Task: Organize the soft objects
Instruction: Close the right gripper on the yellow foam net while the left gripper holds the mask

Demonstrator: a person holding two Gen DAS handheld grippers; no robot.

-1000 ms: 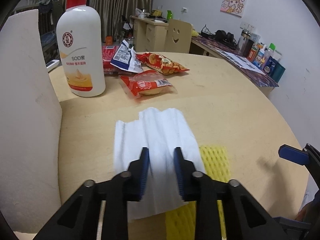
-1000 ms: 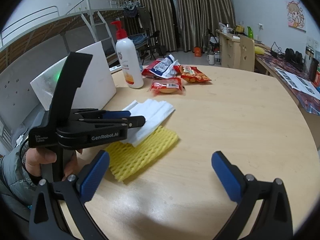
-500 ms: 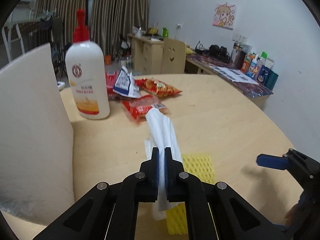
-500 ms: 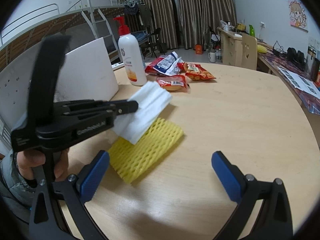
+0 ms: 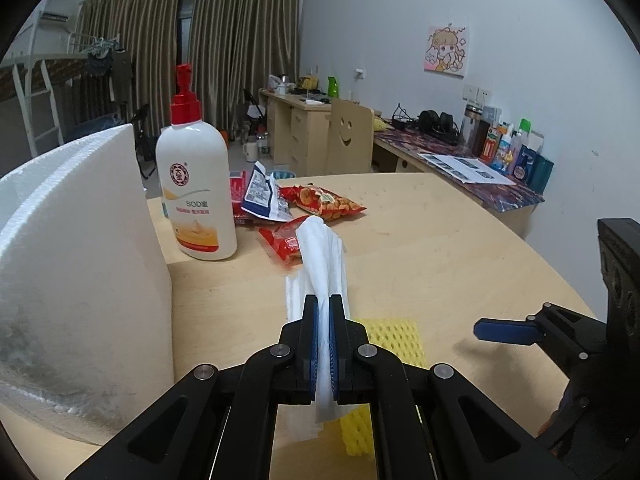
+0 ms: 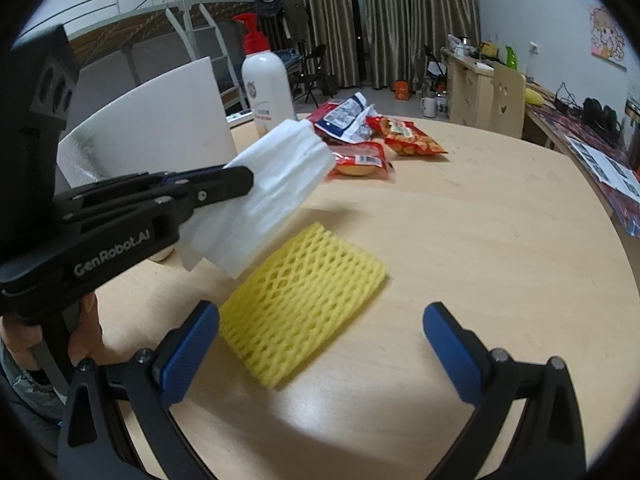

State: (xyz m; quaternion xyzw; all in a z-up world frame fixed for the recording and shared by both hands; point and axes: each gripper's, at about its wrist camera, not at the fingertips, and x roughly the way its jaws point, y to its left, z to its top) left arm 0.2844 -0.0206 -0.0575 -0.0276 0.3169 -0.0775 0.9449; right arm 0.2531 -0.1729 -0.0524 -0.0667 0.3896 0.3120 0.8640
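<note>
Lifting the tissue clear of the foam net
Left gripper [image 5: 324,312] is clenching the white tissue [image 6: 276,176] to bare the yellow foam net [image 6: 300,300]; right gripper [image 6: 320,340] is hovering near it, jaws released

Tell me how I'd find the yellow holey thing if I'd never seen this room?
Look at the big round wooden table. Near its front edge, just below the white tissue pinched in the left gripper, lies a flat yellow foam net. It is the only yellow thing there, full of little holes like a honeycomb, unlike the shiny red snack bags farther back.
</note>
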